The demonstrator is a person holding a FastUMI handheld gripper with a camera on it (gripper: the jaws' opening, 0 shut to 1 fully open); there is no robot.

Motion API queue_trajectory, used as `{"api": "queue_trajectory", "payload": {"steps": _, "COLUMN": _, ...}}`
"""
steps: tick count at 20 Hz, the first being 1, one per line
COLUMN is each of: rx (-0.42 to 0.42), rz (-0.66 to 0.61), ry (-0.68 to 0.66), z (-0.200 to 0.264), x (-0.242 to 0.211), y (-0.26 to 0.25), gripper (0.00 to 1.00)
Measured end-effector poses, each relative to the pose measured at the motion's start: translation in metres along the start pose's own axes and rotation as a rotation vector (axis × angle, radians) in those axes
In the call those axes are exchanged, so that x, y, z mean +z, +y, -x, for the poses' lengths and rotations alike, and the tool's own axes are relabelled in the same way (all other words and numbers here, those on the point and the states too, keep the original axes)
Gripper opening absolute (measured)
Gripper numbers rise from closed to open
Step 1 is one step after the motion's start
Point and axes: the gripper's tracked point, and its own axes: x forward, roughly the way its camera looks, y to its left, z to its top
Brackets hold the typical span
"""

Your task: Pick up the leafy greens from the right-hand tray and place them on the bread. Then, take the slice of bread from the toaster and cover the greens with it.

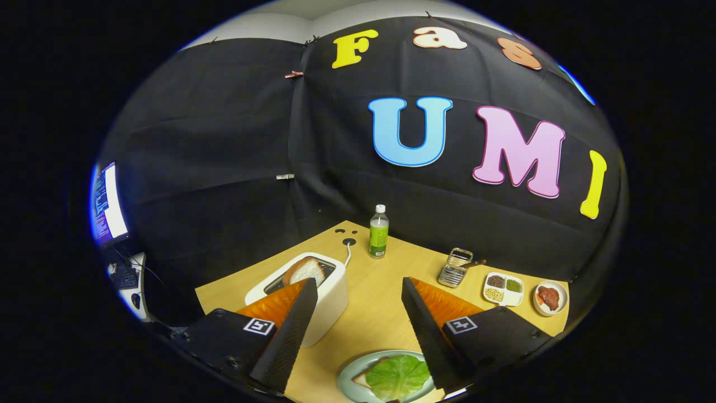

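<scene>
Your gripper is spread wide, holding nothing. The bottle stands at the wooden worktop's far corner; the toaster sits just behind your left finger.

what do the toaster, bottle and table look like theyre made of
Toaster: looks like white plastic, a smooth matte shell.
Bottle: clear plastic by its see-through neck, with a green wrap.
Table: pale wood or a laminate; the grain pattern leaves it open.
Gripper open, above the plate.
</scene>
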Motion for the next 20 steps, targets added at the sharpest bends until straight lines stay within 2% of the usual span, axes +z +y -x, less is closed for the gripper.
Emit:
{"api": "queue_trajectory", "payload": {"steps": 8, "rx": 0.104, "rz": -0.186, "ry": 0.078, "z": -0.052, "x": -0.024, "y": 0.075, "gripper": 0.97}}
{"api": "queue_trajectory", "payload": {"steps": 11, "rx": 0.087, "rz": -0.19, "ry": 0.12, "z": -0.082, "x": -0.037, "y": 0.09, "gripper": 0.97}}
{"api": "queue_trajectory", "payload": {"steps": 13, "rx": 0.072, "rz": -0.123, "ry": 0.153, "z": -0.101, "x": -0.046, "y": 0.101, "gripper": 0.98}}
{"api": "queue_trajectory", "payload": {"steps": 16, "rx": 0.001, "rz": -0.012, "ry": 0.183, "z": -0.125, "x": -0.054, "y": 0.11, "gripper": 0.94}}
{"api": "queue_trajectory", "payload": {"steps": 19, "rx": -0.13, "rz": -0.093, "ry": 0.197, "z": -0.14, "x": -0.062, "y": 0.092, "gripper": 0.79}}
{"api": "queue_trajectory", "payload": {"steps": 20, "rx": -0.169, "rz": -0.109, "ry": 0.194, "z": -0.142, "x": -0.062, "y": 0.082, "gripper": 0.79}}
